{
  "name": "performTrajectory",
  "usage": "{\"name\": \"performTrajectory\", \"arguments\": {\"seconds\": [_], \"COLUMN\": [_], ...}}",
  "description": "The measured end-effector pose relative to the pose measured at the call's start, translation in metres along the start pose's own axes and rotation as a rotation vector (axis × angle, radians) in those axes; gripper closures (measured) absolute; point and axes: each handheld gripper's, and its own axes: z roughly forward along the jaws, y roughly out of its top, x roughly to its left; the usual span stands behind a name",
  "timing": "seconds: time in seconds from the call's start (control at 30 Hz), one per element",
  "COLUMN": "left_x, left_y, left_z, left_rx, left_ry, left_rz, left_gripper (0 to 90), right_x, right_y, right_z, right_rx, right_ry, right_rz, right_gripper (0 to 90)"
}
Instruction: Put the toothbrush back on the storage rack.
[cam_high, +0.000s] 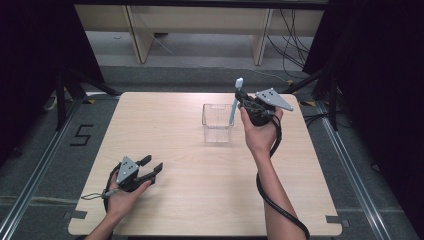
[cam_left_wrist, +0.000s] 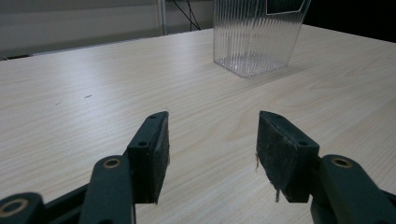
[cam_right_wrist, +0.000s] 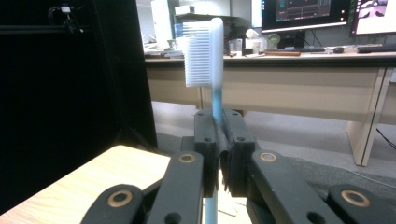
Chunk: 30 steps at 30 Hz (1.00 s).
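Observation:
A light blue toothbrush (cam_high: 235, 102) with white bristles (cam_right_wrist: 201, 55) stands nearly upright, head up, its lower end over the right rim of a clear ribbed plastic bin (cam_high: 218, 122). My right gripper (cam_high: 243, 101) is shut on the toothbrush handle (cam_right_wrist: 216, 105), raised beside the bin's right side. The left gripper (cam_high: 152, 166) lies low on the table near the front left, open with nothing between its pads (cam_left_wrist: 153, 151). In the left gripper view the bin (cam_left_wrist: 256, 39) stands ahead and to the right.
The light wood table (cam_high: 200, 200) has bare room around the bin. Black curtains hang at both sides. Beyond the far edge are desk legs and cables on the floor; the right gripper view shows desks with monitors (cam_right_wrist: 299, 14).

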Motion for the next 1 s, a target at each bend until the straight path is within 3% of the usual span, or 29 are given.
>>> {"name": "performTrajectory", "arguments": {"seconds": [0.63,1.0], "left_x": [0.000,0.000], "left_y": [0.000,0.000], "left_z": [0.000,0.000], "left_rx": [0.000,0.001], "left_ry": [0.000,0.000], "left_rz": [-0.001,-0.003], "left_gripper": [43.5,43.5], "right_x": [-0.007,-0.010], "right_y": [-0.007,-0.015], "right_z": [0.011,0.016], "right_rx": [0.001,0.027], "right_ry": [-0.029,-0.036], "right_rz": [0.002,0.011], "right_gripper": [86.2,86.2]}}
